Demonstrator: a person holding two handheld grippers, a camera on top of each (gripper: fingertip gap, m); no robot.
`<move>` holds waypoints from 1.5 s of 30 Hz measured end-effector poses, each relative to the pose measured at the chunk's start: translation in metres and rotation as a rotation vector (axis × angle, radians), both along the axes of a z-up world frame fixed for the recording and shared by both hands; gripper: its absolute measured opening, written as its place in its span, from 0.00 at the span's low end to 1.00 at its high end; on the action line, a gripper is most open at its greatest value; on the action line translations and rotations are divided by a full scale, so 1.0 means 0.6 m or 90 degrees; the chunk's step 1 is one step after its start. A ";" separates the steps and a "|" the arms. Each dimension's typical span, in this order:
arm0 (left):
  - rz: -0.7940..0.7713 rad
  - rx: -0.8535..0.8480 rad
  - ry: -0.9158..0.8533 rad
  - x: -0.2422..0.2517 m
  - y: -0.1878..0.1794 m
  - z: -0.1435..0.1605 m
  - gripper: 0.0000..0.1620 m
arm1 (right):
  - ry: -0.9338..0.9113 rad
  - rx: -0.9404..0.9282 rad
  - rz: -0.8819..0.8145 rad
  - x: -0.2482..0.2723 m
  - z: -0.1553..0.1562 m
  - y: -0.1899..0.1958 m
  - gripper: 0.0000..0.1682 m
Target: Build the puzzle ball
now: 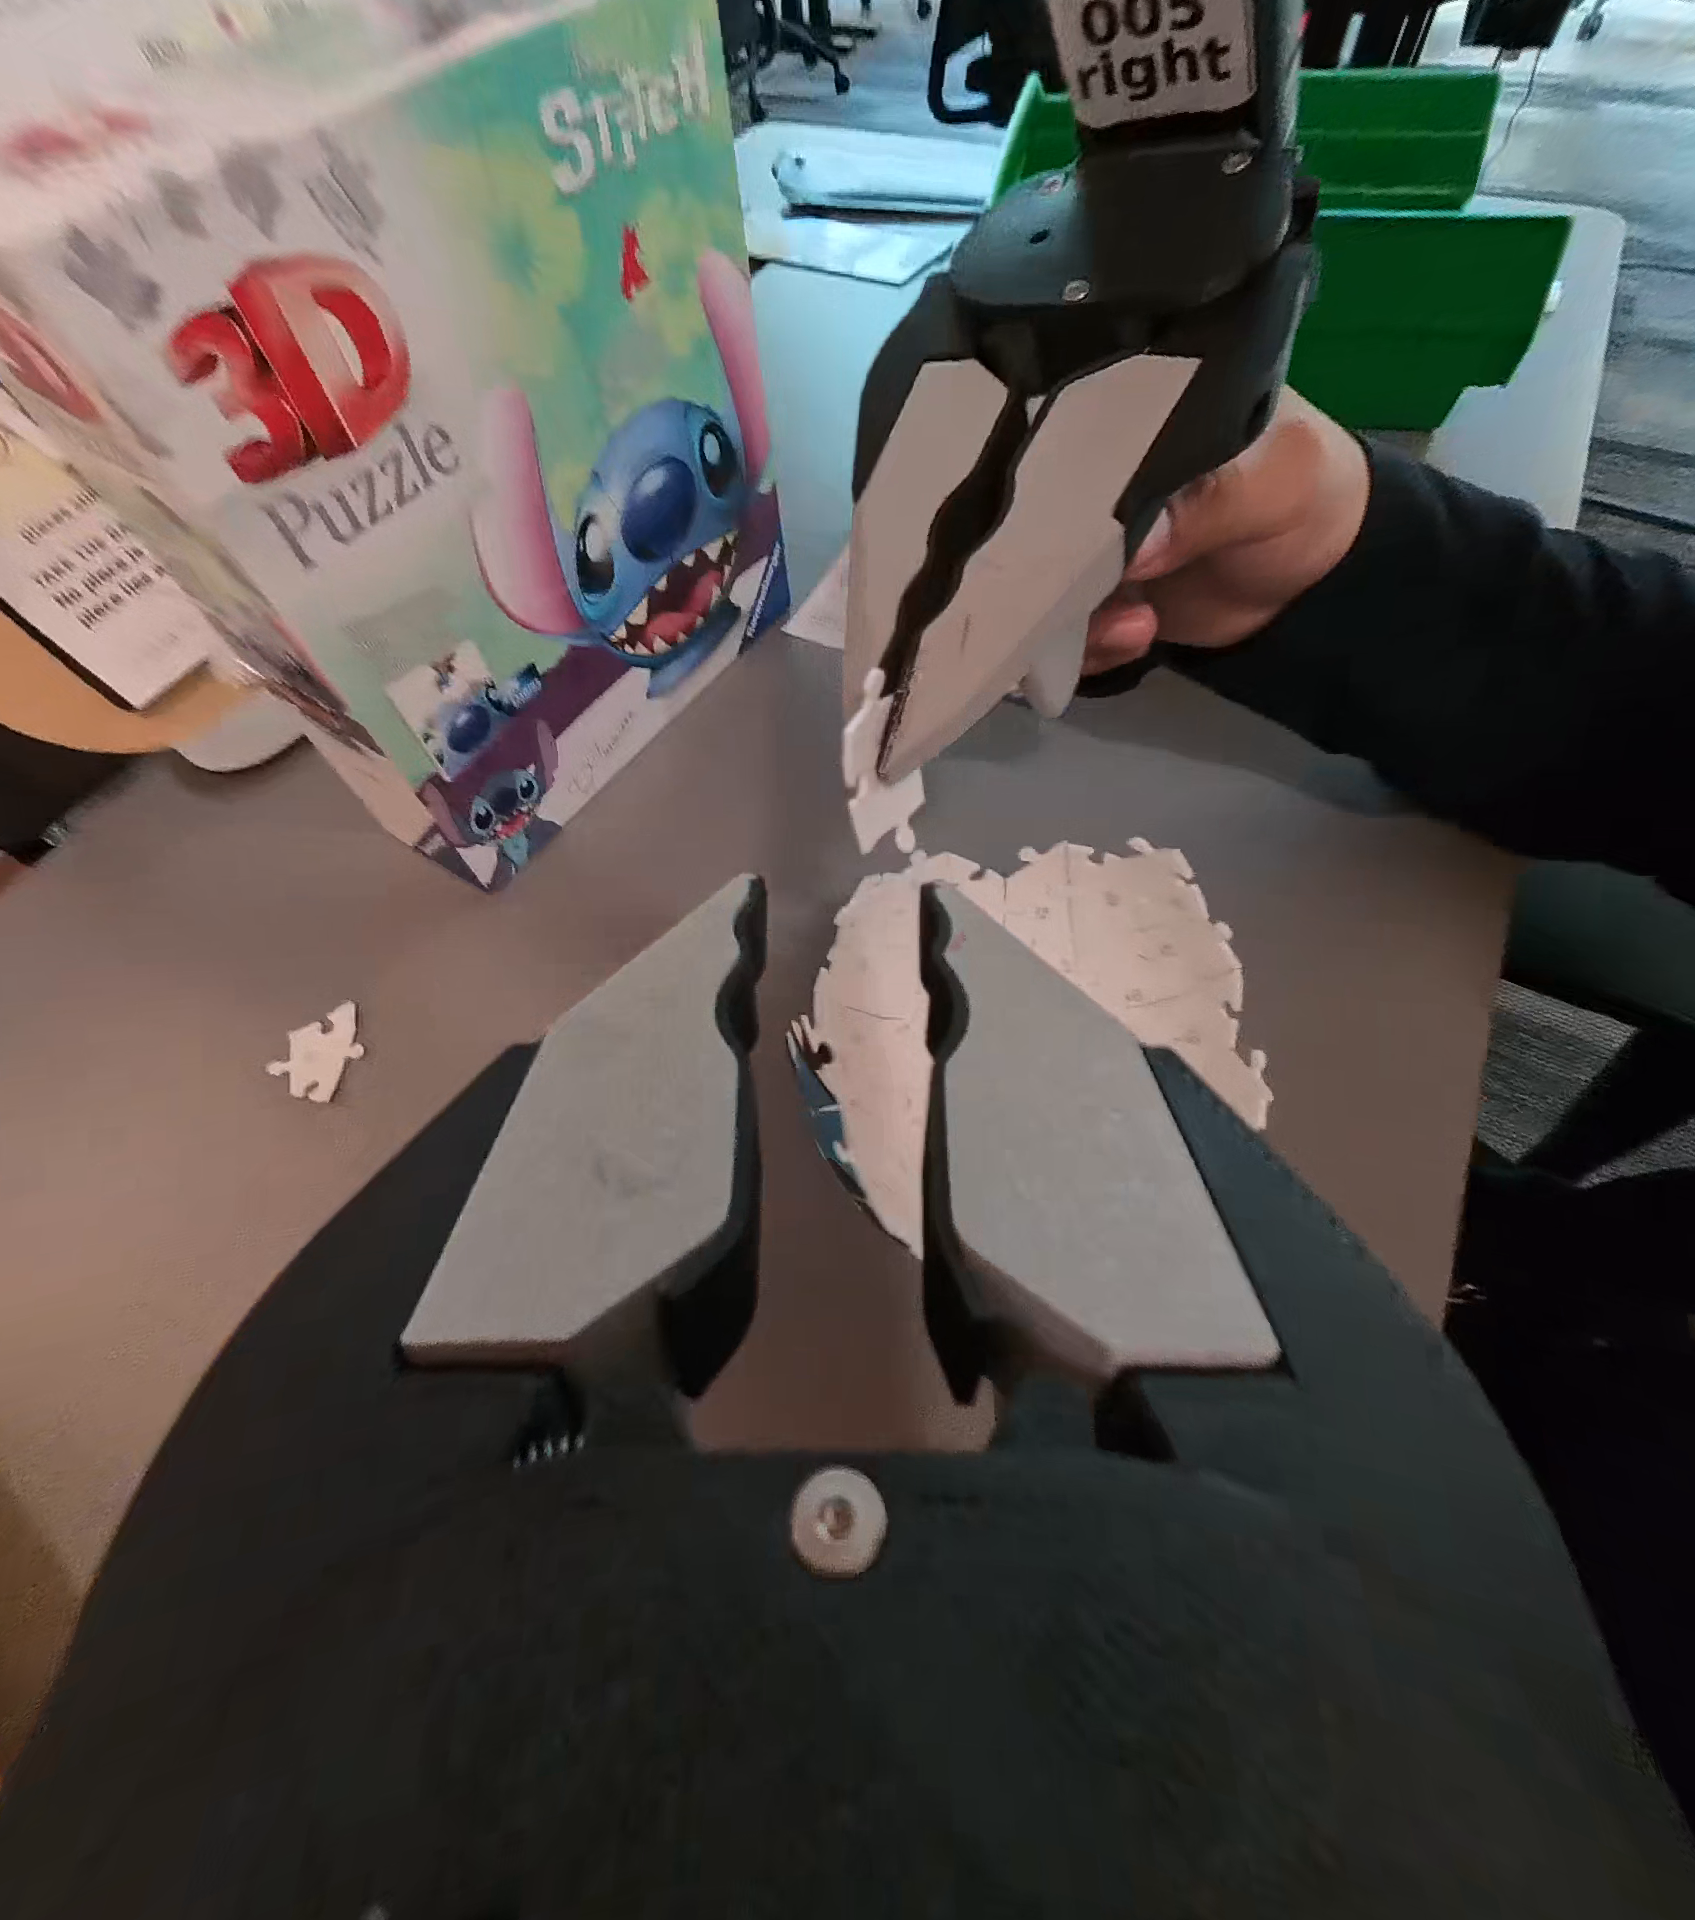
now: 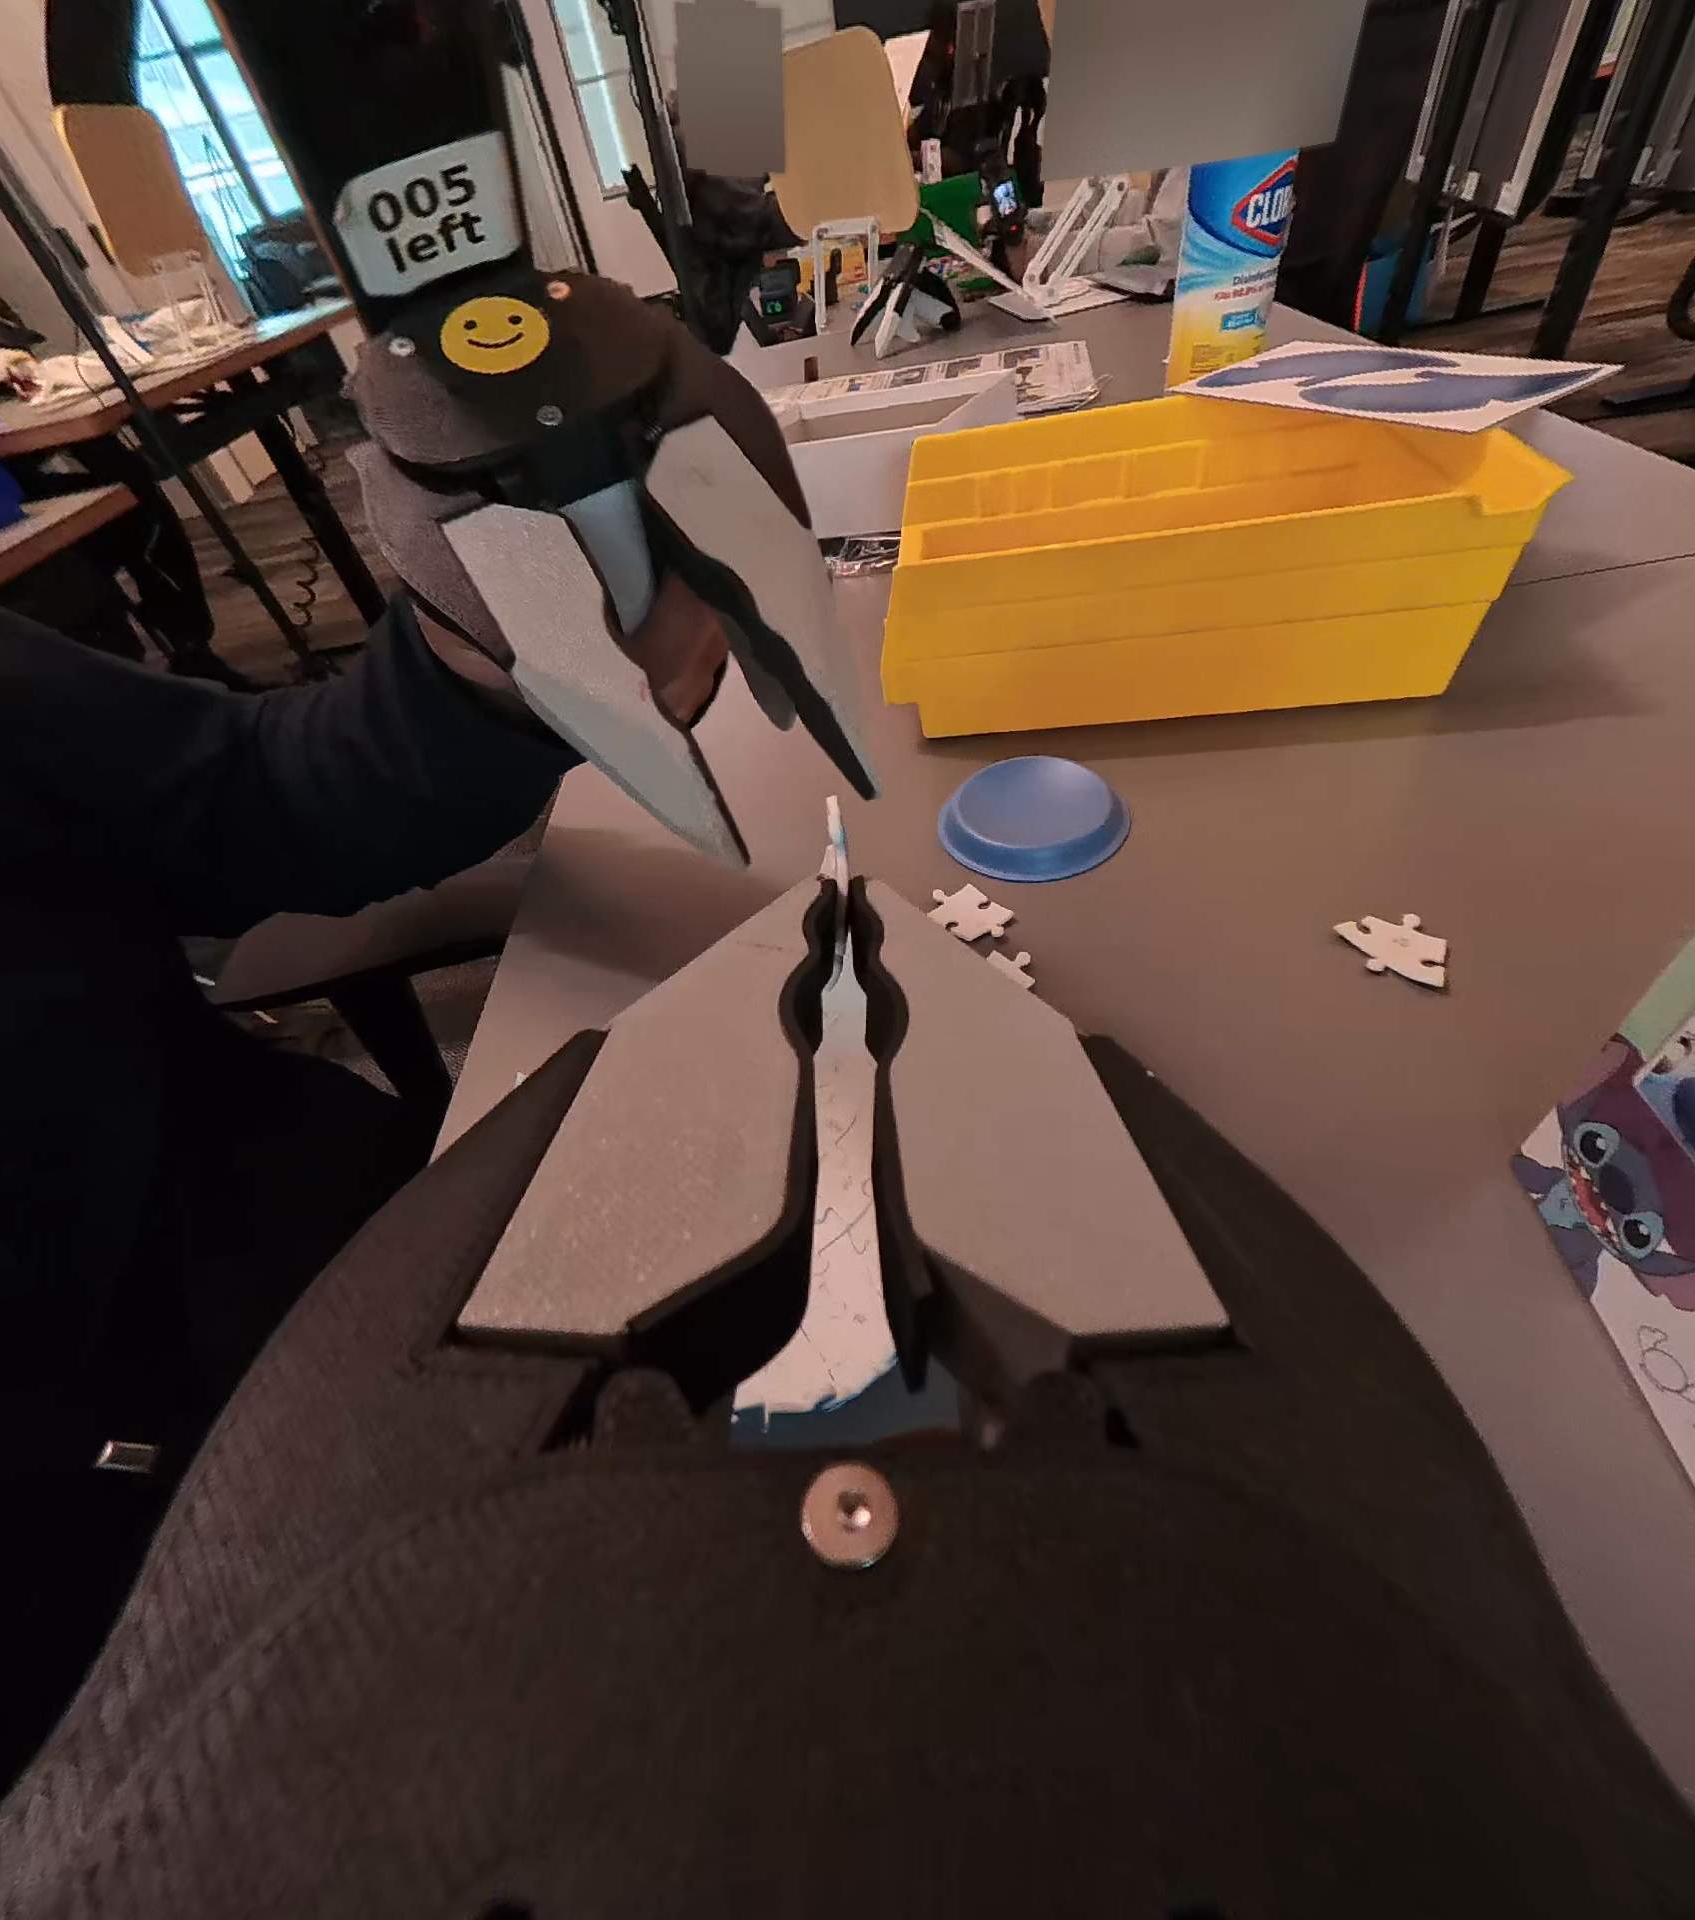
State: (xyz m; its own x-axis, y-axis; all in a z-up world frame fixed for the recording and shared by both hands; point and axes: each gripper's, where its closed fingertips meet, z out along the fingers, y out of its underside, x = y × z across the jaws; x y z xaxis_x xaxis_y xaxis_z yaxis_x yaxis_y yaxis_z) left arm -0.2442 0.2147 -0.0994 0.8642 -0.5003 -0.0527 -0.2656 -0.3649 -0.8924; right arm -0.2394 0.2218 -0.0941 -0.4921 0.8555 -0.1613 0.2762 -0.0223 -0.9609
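Observation:
A partly built puzzle ball shell, white inner side up, lies on the grey table. My left gripper is open, and the shell's near left edge sits between its fingers. My right gripper is shut on a white puzzle piece and holds it just above the shell's far rim. In the right wrist view the held piece shows edge-on at my right gripper's tips, with the shell below. The open left gripper is just beyond it.
One loose piece lies to the left; others lie near a blue dome stand. The puzzle box stands behind. A yellow bin, a wipes canister and green bins are farther off. My two grippers' fingertips are within a few centimetres of each other.

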 end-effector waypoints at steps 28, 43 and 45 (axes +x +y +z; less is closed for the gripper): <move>-0.060 -0.026 -0.037 0.037 -0.011 -0.012 0.03 | 0.036 -0.033 0.037 0.003 0.011 -0.018 0.00; -0.062 -0.033 -0.038 0.043 -0.009 -0.016 0.11 | 0.056 -0.038 0.034 0.007 0.021 -0.015 0.00; -0.060 -0.033 -0.040 0.042 -0.008 -0.016 0.12 | 0.056 -0.038 0.035 0.007 0.021 -0.016 0.00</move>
